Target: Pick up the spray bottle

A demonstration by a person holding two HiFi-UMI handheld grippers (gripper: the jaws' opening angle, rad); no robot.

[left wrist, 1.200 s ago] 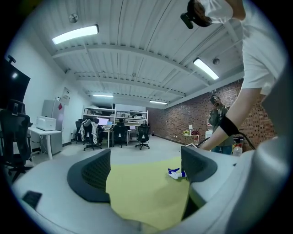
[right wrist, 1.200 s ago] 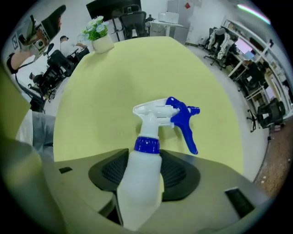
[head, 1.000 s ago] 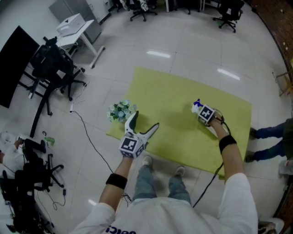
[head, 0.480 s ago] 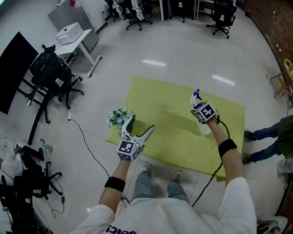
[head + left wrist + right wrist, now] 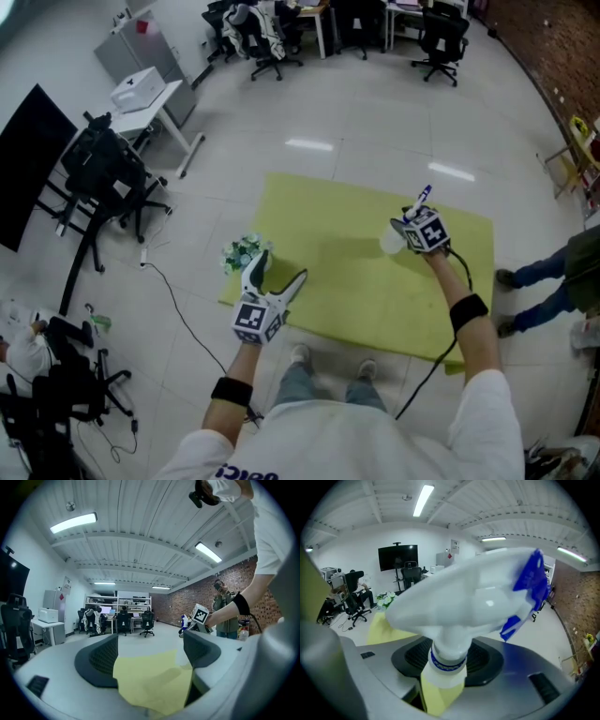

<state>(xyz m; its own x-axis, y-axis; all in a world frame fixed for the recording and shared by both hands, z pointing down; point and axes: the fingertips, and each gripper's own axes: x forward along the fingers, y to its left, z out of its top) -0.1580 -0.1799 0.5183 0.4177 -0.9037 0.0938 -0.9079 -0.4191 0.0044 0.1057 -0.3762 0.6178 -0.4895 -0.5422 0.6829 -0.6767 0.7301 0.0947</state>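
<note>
My right gripper (image 5: 407,231) is shut on the neck of the white spray bottle (image 5: 395,240) and holds it in the air over the yellow mat (image 5: 347,281). The bottle's blue nozzle points up and to the right. In the right gripper view the bottle's head (image 5: 473,597) fills the frame, with its neck pinched between the jaws of the right gripper (image 5: 448,666). My left gripper (image 5: 277,269) hovers at the mat's near left corner. It is open with nothing between its fingers, and its jaws have just been closing a little. The left gripper view also shows the left gripper (image 5: 150,651) holding nothing.
A small bunch of white and green flowers (image 5: 242,251) lies at the mat's left edge, close to my left gripper. A person's legs (image 5: 544,281) stand off the mat on the right. Office chairs (image 5: 112,159), a white desk (image 5: 150,89) and a floor cable (image 5: 183,291) are to the left.
My right gripper has risen with the spray bottle, lifting it off the mat and tilting it so the nozzle points up. The left gripper has risen slightly.
</note>
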